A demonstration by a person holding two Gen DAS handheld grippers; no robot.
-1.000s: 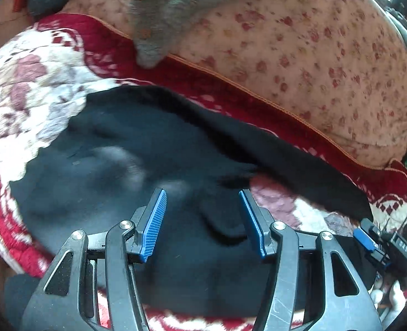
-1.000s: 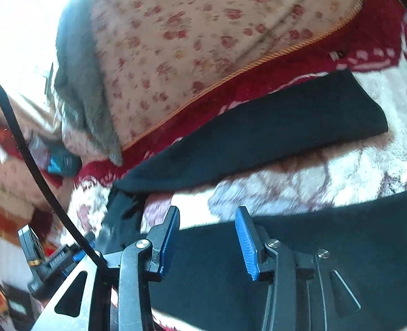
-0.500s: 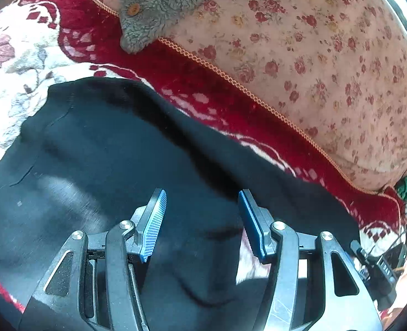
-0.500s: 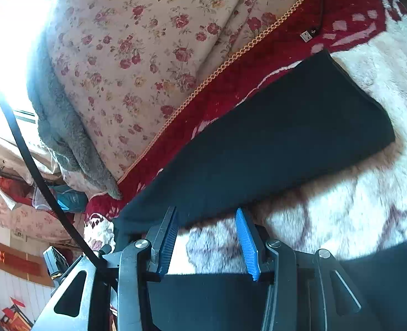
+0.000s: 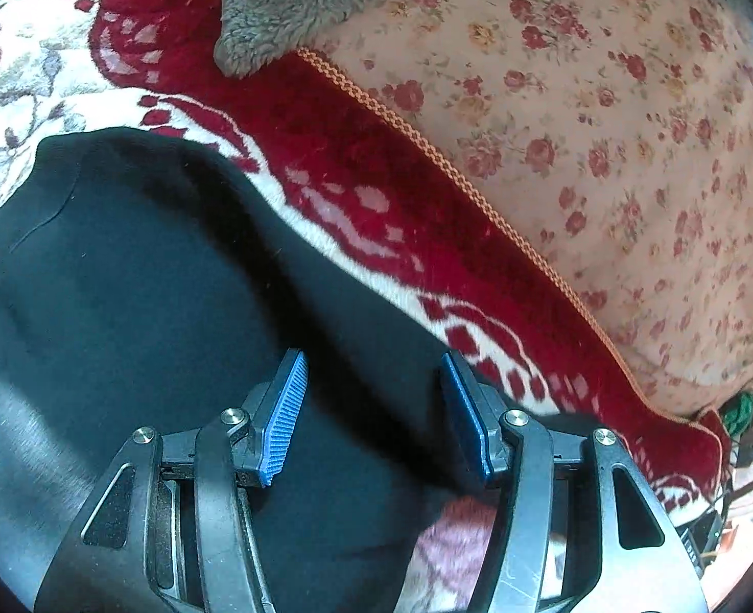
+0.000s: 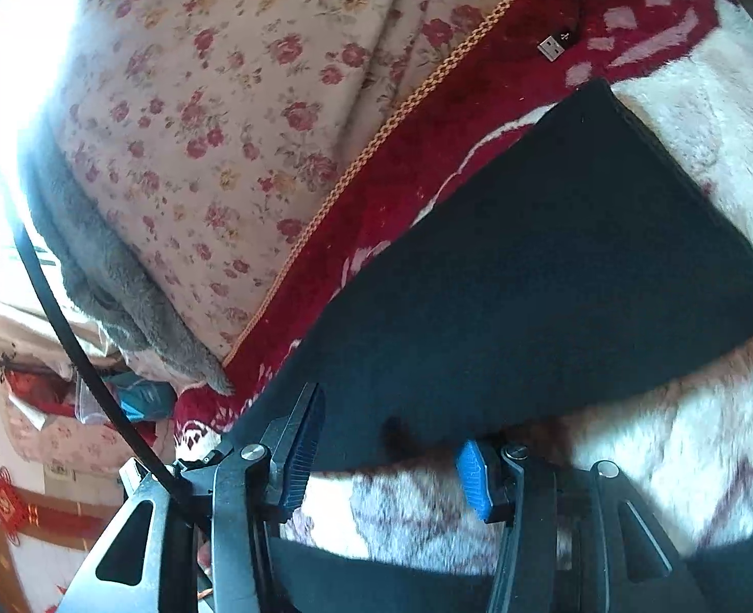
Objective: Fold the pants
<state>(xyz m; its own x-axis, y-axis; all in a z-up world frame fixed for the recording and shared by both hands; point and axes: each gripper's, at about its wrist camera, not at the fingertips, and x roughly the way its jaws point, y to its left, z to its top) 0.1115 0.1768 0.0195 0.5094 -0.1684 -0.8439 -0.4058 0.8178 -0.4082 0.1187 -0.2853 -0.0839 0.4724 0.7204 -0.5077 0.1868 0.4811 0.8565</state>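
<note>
Black pants (image 5: 136,281) lie spread on a red and white plush blanket (image 5: 356,163). In the left wrist view my left gripper (image 5: 374,383) is open and empty, its blue pads over the far leg near the crotch. In the right wrist view the far leg (image 6: 555,281) runs up to its cuff at the right, and the near leg (image 6: 724,567) crosses the bottom. My right gripper (image 6: 392,424) is open and empty, its pads at the near edge of the far leg.
A floral quilt (image 5: 606,117) is piled behind the blanket with a grey fleece garment (image 5: 295,5) draped on it. A USB plug (image 6: 555,46) lies on the blanket's red border. A black cable (image 6: 70,327) hangs left of my right gripper.
Both grippers have moved forward, away from the near leg and toward the far leg and the quilt. Both have stayed open.
</note>
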